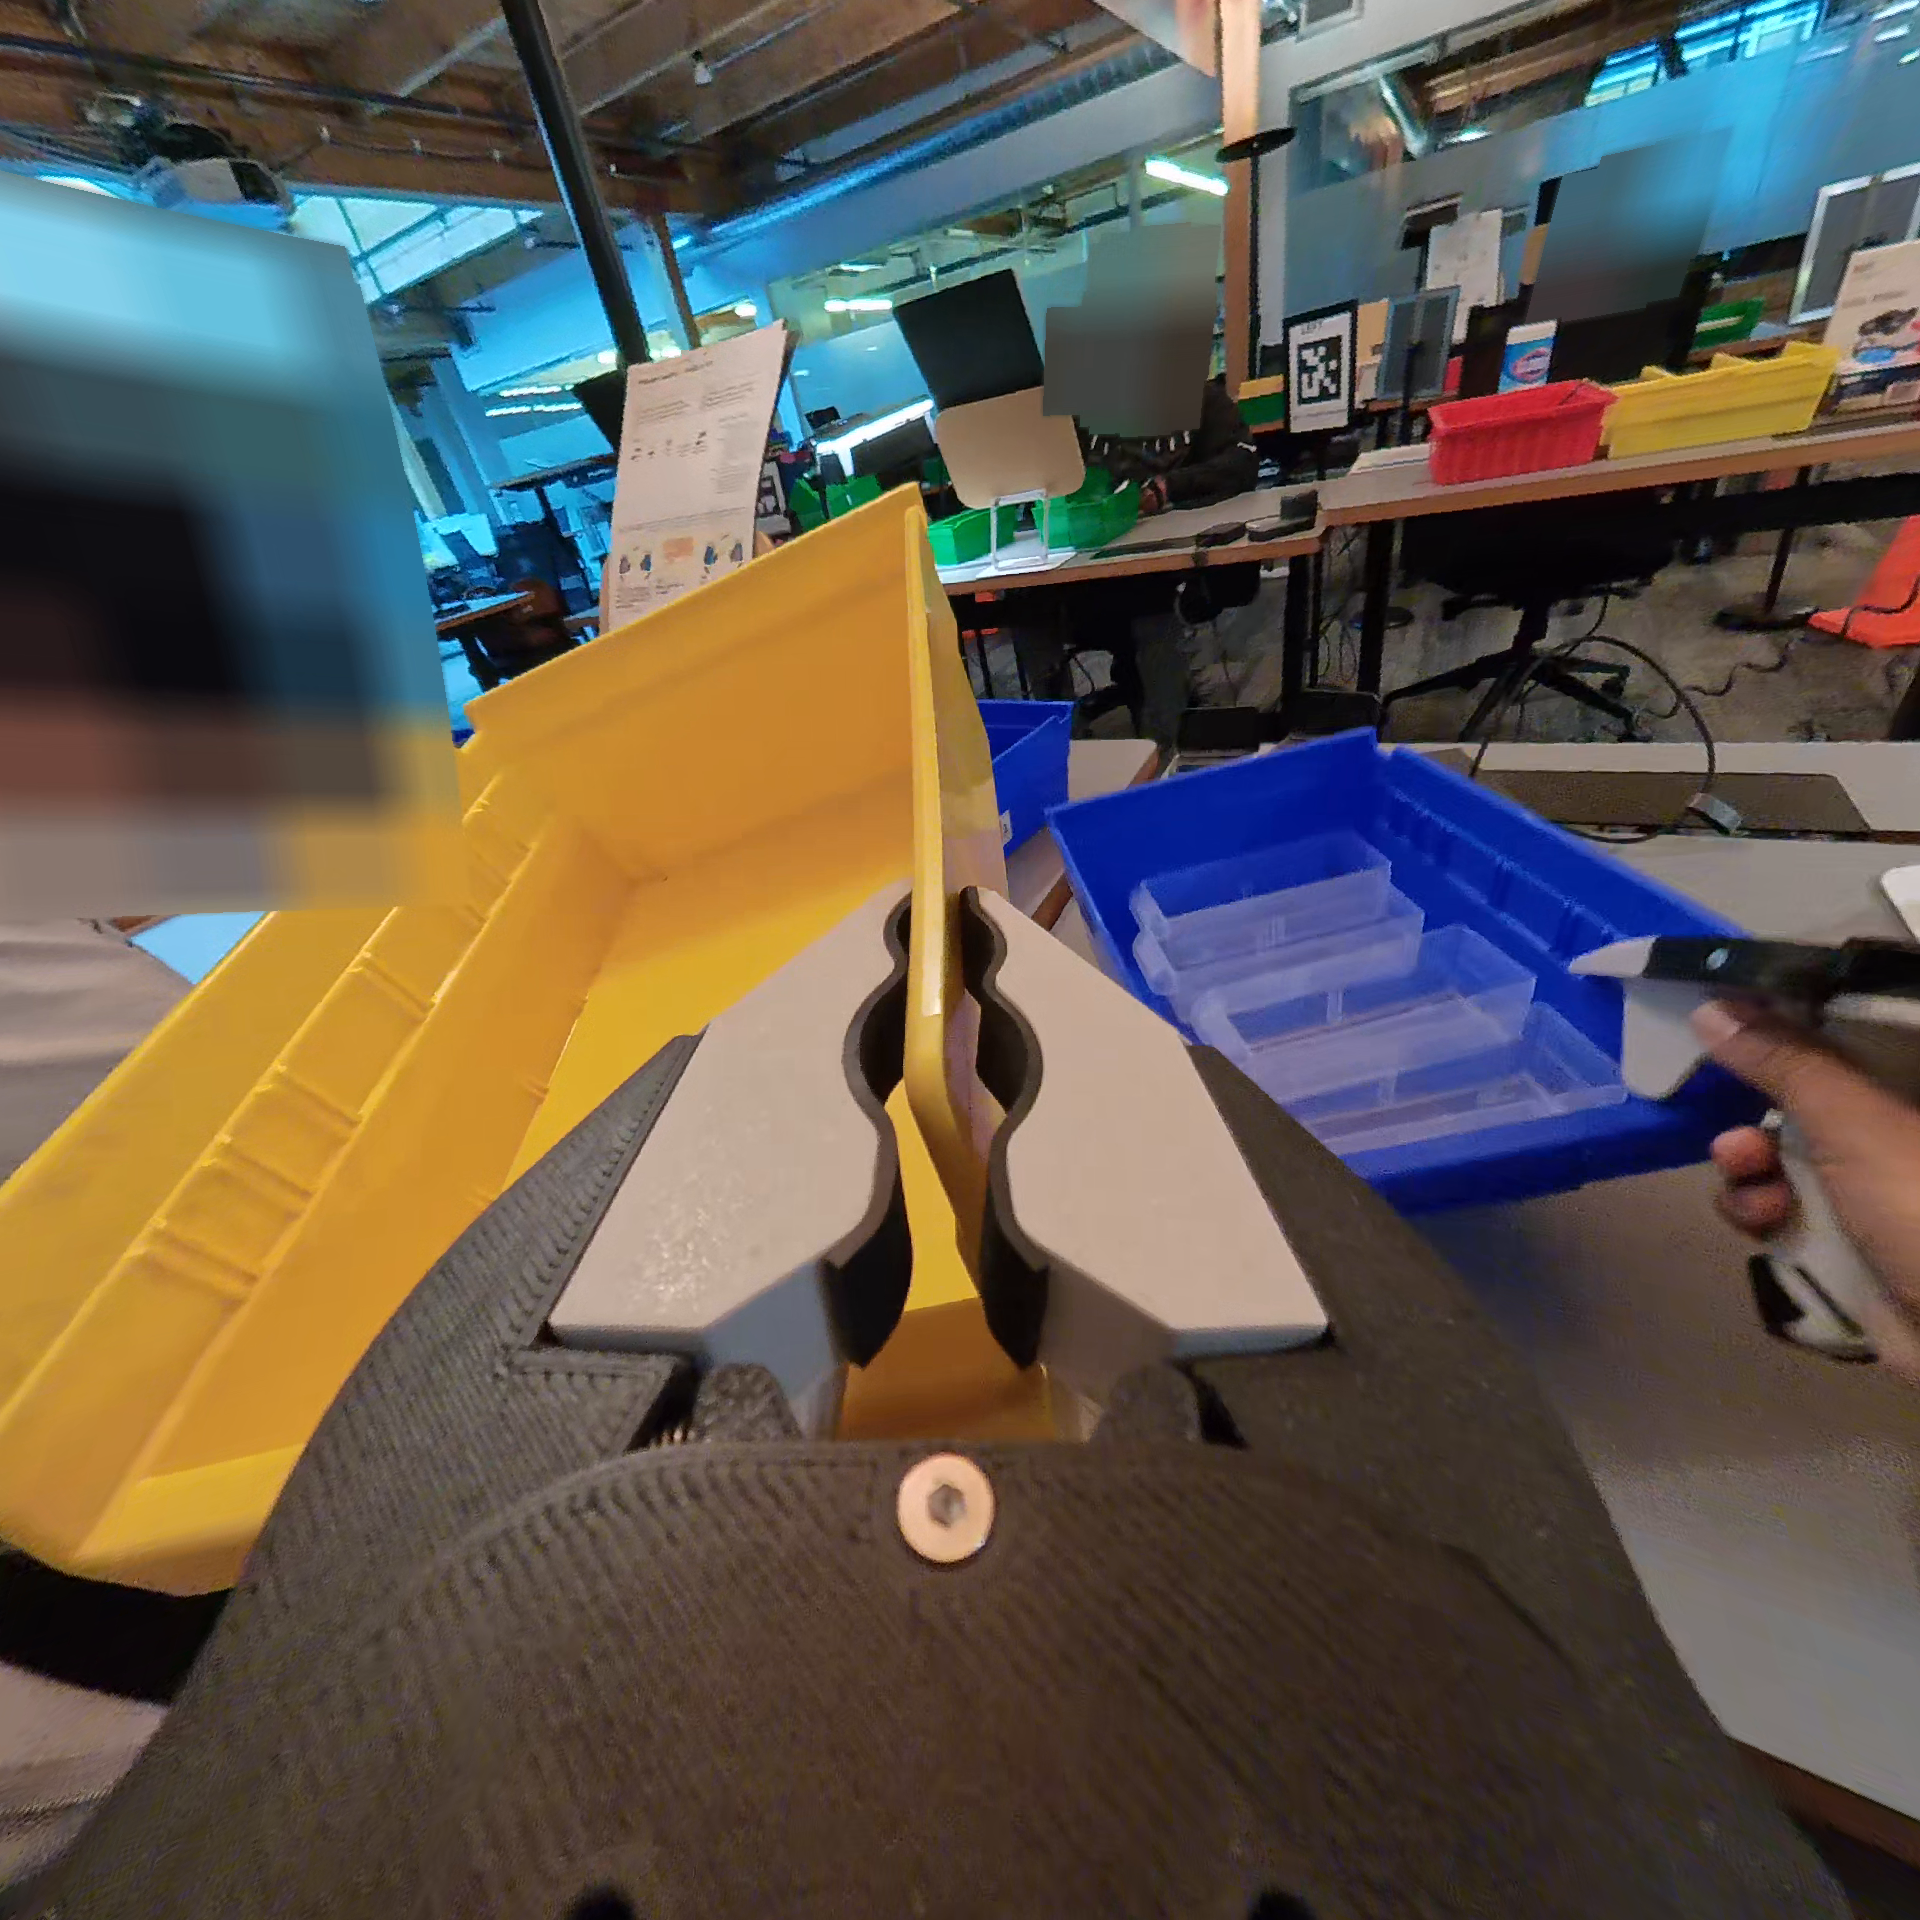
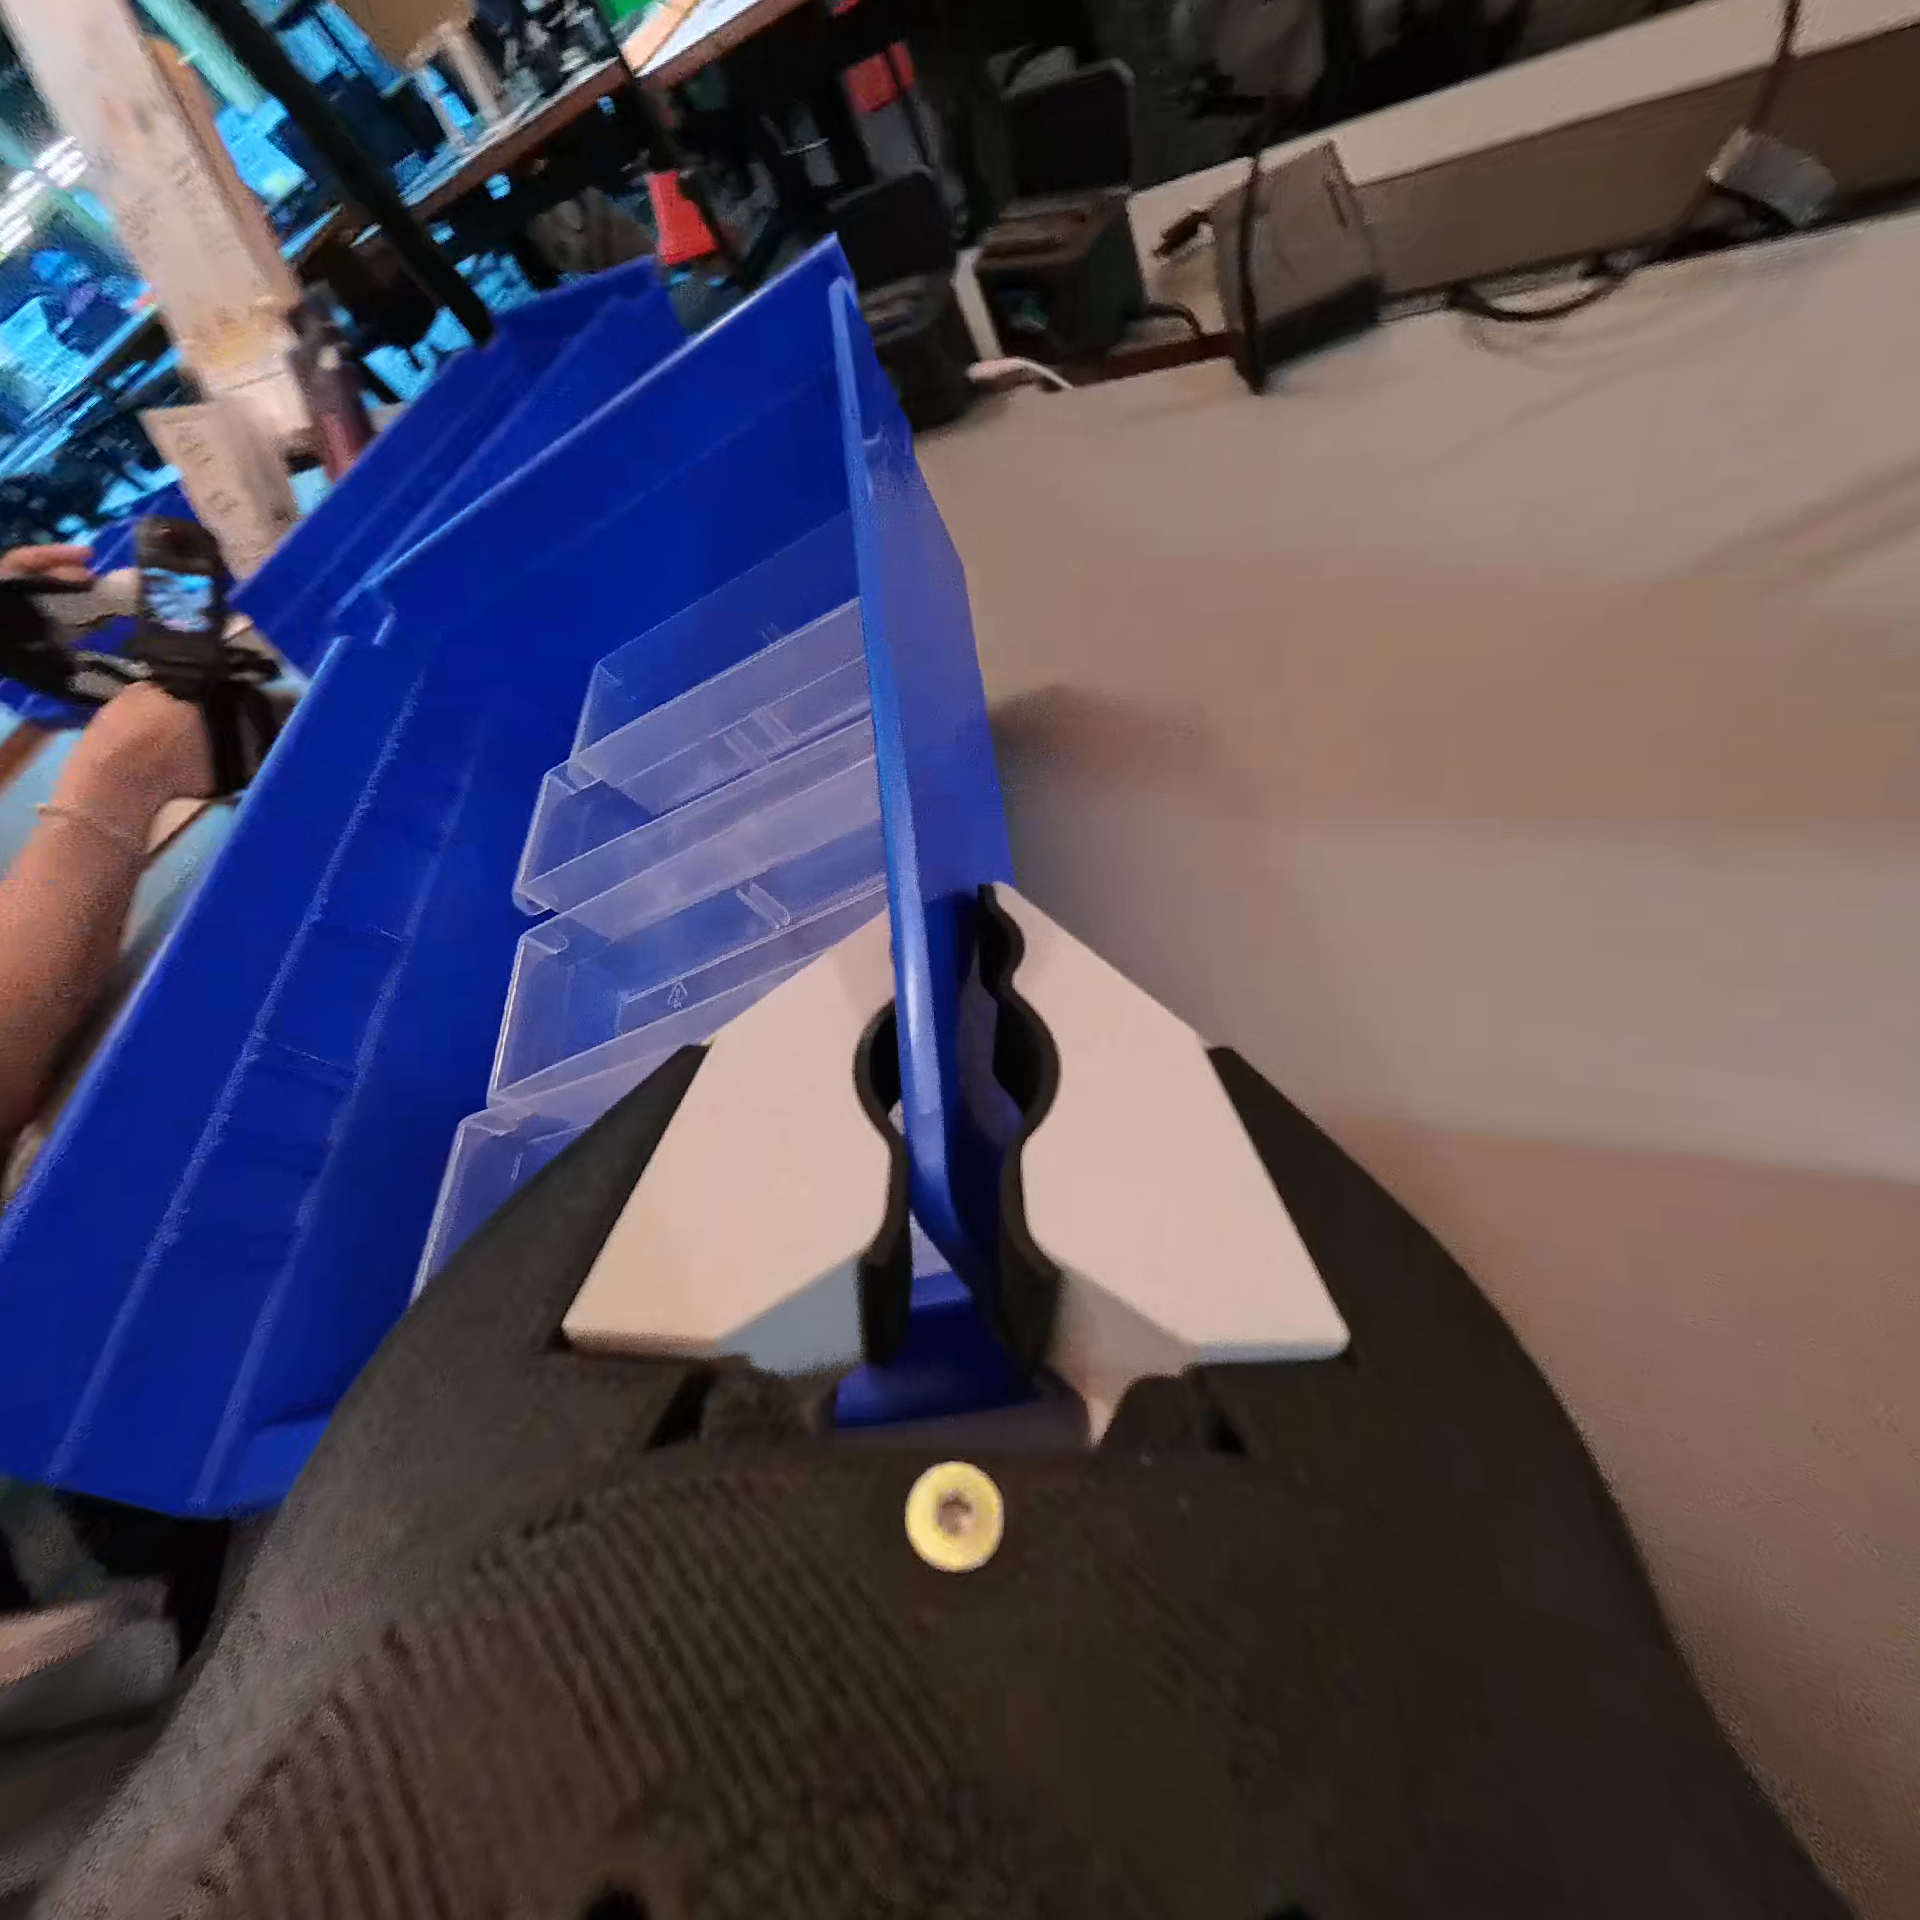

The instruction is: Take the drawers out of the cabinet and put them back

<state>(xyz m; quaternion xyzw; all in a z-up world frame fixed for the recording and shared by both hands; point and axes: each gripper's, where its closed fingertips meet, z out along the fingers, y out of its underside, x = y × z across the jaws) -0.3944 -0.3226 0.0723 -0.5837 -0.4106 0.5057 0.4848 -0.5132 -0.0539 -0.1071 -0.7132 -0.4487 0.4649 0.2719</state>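
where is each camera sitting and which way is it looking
Left wrist view: on the left hand-held gripper, facing along the yellow bin wall it clamps.
Right wrist view: on the right hand-held gripper, facing along the blue bin wall it clamps.
Shared: the blue bin with clear drawers.

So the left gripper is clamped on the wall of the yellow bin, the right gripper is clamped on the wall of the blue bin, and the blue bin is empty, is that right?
Not quite. The blue bin is not empty: several clear plastic drawers lie inside it, as the right wrist view shows. The rest stands: the left gripper is clamped on the yellow bin wall, the right gripper on the blue bin wall.
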